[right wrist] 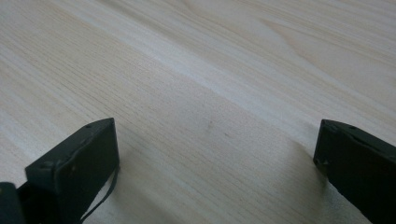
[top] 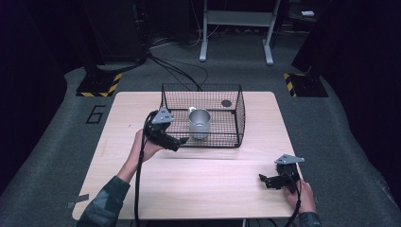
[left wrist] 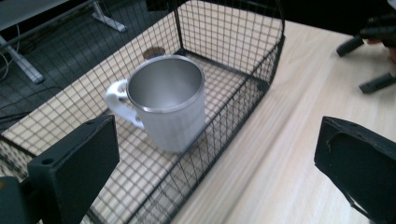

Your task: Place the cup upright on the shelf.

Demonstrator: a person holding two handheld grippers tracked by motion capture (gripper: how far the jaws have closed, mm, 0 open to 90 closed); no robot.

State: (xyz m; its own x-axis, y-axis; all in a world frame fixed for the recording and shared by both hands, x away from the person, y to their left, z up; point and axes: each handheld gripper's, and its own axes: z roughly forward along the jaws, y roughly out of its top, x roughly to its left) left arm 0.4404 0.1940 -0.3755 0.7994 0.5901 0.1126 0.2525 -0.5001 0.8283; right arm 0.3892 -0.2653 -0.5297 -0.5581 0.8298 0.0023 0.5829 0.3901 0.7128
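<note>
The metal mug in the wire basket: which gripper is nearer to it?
Left. The left gripper is open at the basket's front-left edge, beside the mug; the right gripper sits open at the table's near-right corner.

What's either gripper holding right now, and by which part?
Nothing. The left gripper is open beside the basket with the mug; the right gripper is open over bare table.

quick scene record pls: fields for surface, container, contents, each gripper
surface: light wooden table
container: black wire basket, on the far middle of the table, open top
contents: one metal mug, upright, empty inside, white handle
left gripper: open, jaws wide apart, at the basket's near left edge, aimed at the mug, holding nothing
right gripper: open, low over bare table at the near right, holding nothing
</note>
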